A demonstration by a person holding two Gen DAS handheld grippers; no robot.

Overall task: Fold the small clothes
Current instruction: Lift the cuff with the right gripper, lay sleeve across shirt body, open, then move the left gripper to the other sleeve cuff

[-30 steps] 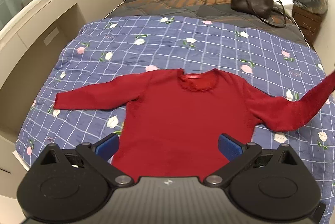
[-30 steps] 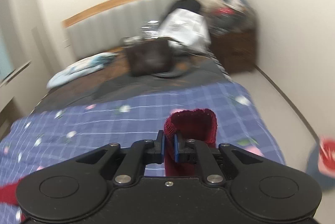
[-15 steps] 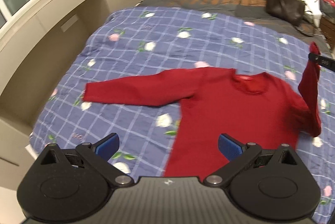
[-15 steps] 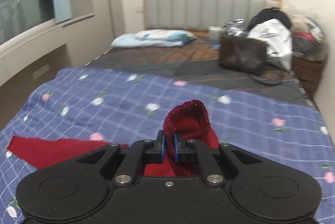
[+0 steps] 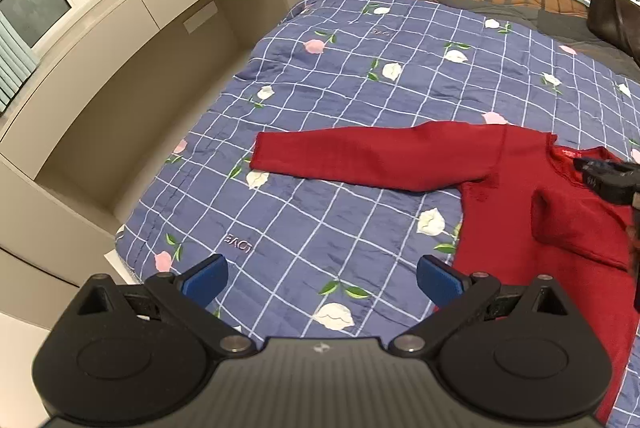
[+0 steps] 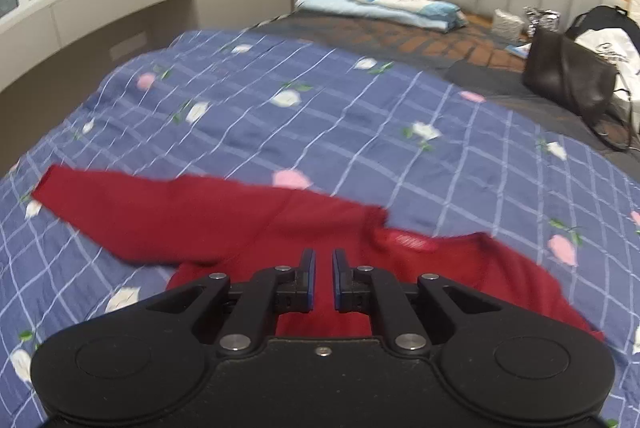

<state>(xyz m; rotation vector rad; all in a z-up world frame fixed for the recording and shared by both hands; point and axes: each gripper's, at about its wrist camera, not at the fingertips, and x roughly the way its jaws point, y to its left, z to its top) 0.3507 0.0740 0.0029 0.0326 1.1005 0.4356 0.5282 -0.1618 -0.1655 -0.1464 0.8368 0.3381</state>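
The red sweater (image 5: 516, 188) is spread on the checked quilt (image 5: 360, 100), one sleeve folded across its chest, its right side cut off. The left gripper (image 5: 320, 278) is held wide open above the quilt; the right gripper (image 6: 323, 278), slightly parted, apparently empty, is poised over the blurred collar.

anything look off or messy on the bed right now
Nothing damaged or spilled. The red sweater is lopsided mid-fold: one sleeve lies stretched out flat on the blue checked quilt, while the other is folded over the body. At the headboard end, a brown handbag and other bags sit on the bed.
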